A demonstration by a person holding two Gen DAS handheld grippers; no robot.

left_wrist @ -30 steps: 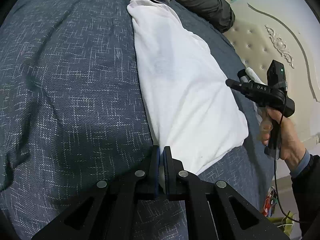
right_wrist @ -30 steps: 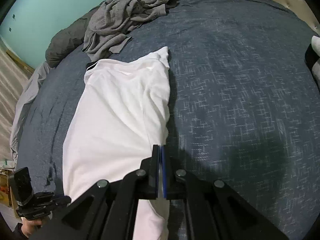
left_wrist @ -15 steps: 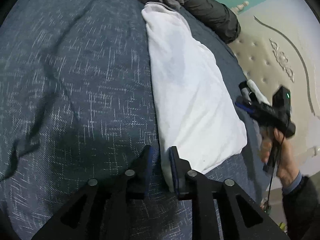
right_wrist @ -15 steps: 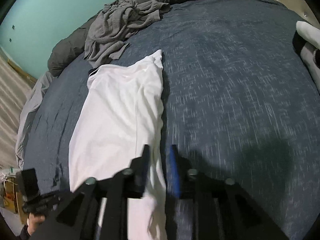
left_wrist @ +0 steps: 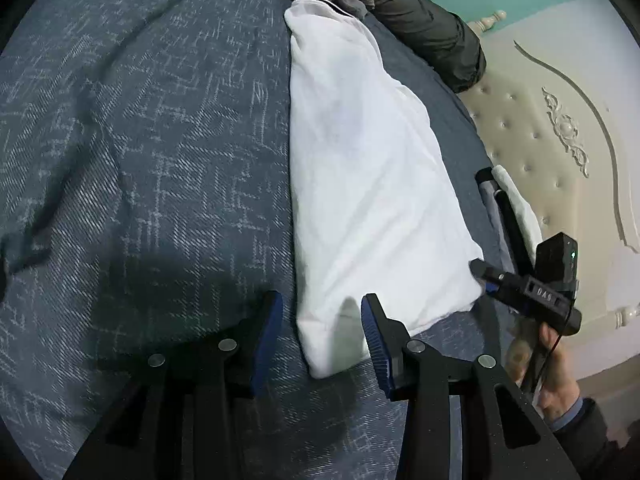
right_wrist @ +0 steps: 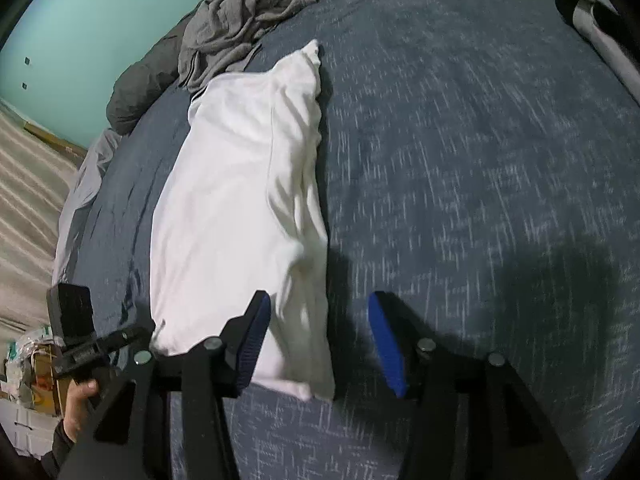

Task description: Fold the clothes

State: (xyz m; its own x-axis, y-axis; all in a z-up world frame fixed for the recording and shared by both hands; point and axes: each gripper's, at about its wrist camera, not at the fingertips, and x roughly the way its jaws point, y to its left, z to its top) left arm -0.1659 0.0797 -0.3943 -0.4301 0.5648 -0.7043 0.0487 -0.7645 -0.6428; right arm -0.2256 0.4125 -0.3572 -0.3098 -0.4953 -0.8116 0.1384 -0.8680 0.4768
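A white, long folded shirt (left_wrist: 360, 184) is lying on a dark blue bed cover with a pale woven crosshatch (left_wrist: 152, 152), running from the upper middle of the left wrist view down to the lower middle. In the right wrist view the same shirt (right_wrist: 240, 208) is stretching from the upper middle to the bottom centre.

The left gripper (left_wrist: 322, 330) is sitting at the bottom of its view; its jaws are opening, with the near corner of the shirt lying between the blue pads but not pressed by them. The right gripper (right_wrist: 320, 344) is likewise opening, the shirt's other near corner lying by its left pad, free of any grip.

Around the shirt: one crumpled grey garment (right_wrist: 240, 20) is lying at the upper left of the right wrist view, touching the shirt's collar end, with a dark grey rolled quilt (left_wrist: 432, 28) behind it. A cream tufted headboard (left_wrist: 560, 140) is filling the right of the left wrist view, and a black-and-white cloth (left_wrist: 516, 204) is resting at the bed's edge there. One hand (left_wrist: 556, 376) is showing at the lower right, holding the other gripper's handle. Two grippers, one shirt, one grey garment.
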